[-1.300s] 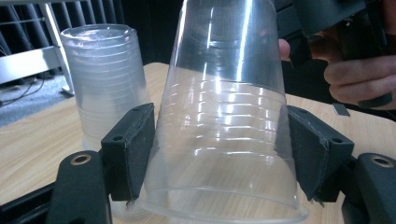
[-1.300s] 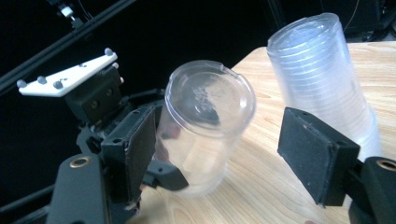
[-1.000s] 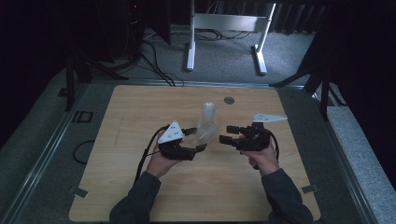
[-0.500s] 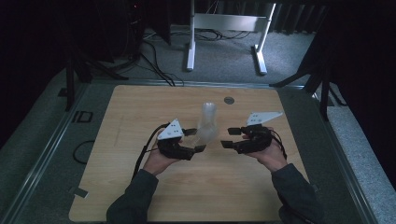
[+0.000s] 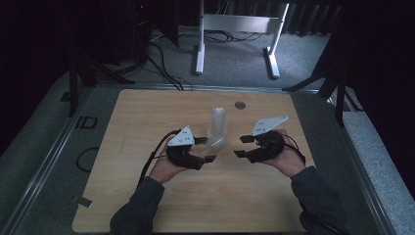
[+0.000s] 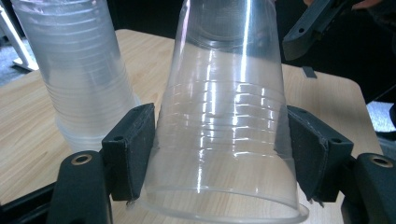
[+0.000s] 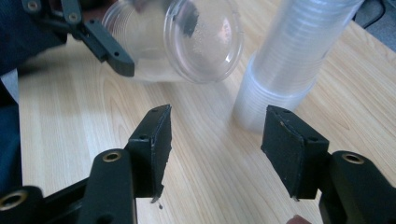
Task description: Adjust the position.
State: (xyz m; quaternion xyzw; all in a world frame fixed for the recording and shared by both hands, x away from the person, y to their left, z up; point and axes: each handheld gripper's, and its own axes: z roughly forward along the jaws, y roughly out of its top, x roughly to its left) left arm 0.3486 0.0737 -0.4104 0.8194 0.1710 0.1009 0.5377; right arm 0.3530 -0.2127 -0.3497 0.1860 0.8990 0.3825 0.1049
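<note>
The clear, ribbed plastic cup (image 6: 224,116) lies tipped over in the left gripper (image 5: 209,151), lifted just off the table, its long axis running roughly level along the gripper's reach: in the left gripper view the wide, rolled rim is nearest the camera and the narrower base points away, towards the right gripper (image 5: 240,146). The two black pads press flat against opposite sides of the cup's thin wall, just above the rim, jaws spread about as wide as the cup itself. In the right gripper view the cup's (image 7: 187,37) round base faces the camera, glossy and see-through. The right gripper's jaws stand wide apart with nothing between them, only bare wood showing in the gap, near the cup but apart from it. Just beyond the cup, an upright stack of clear plastic cups (image 5: 217,123) stands upside down on the pale, fine-grained wooden table (image 5: 147,117), its nested rims forming tight rings.
</note>
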